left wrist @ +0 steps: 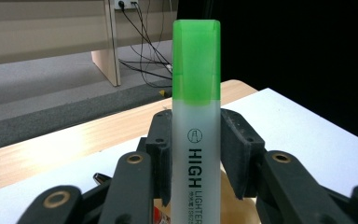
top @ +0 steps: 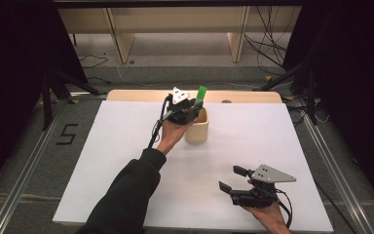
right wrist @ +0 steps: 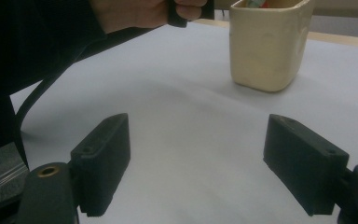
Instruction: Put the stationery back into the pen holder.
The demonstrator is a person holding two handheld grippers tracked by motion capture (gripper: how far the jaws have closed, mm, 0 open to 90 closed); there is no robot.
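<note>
Highlighter (left wrist: 196,116) lower end — cut off below the left gripper (left wrist: 196,144) jaws

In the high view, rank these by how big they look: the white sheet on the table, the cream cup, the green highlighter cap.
Largest to smallest:
1. White sheet, by far the biggest.
2. Cream cup.
3. Green highlighter cap, a small sliver above the left tongs, which partly hide the cup.
</note>
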